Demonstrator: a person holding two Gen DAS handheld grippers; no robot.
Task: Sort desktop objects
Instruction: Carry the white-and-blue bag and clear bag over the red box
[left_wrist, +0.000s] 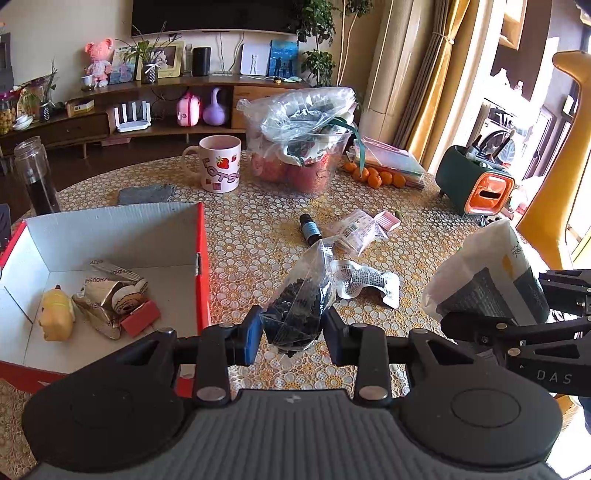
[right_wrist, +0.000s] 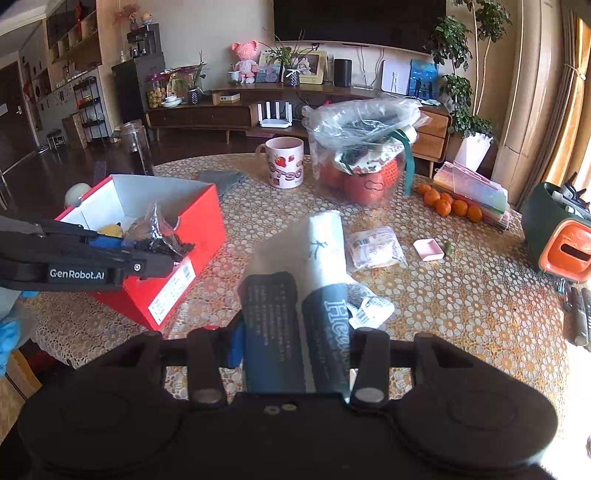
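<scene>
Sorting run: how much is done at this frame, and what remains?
Partly done: the red box already holds a few small items. In hand: left gripper grips a clear bag of dark bits; right gripper a dark-and-white pouch. Left: small bottle and packets.

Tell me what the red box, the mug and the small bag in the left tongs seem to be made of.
Red box: likely cardboard, glossy red outside and matte white inside, with folded flaps. Mug: probably glazed ceramic, with a shiny printed surface. Small bag: thin clear plastic film, crinkled, with dark bits showing through.
</scene>
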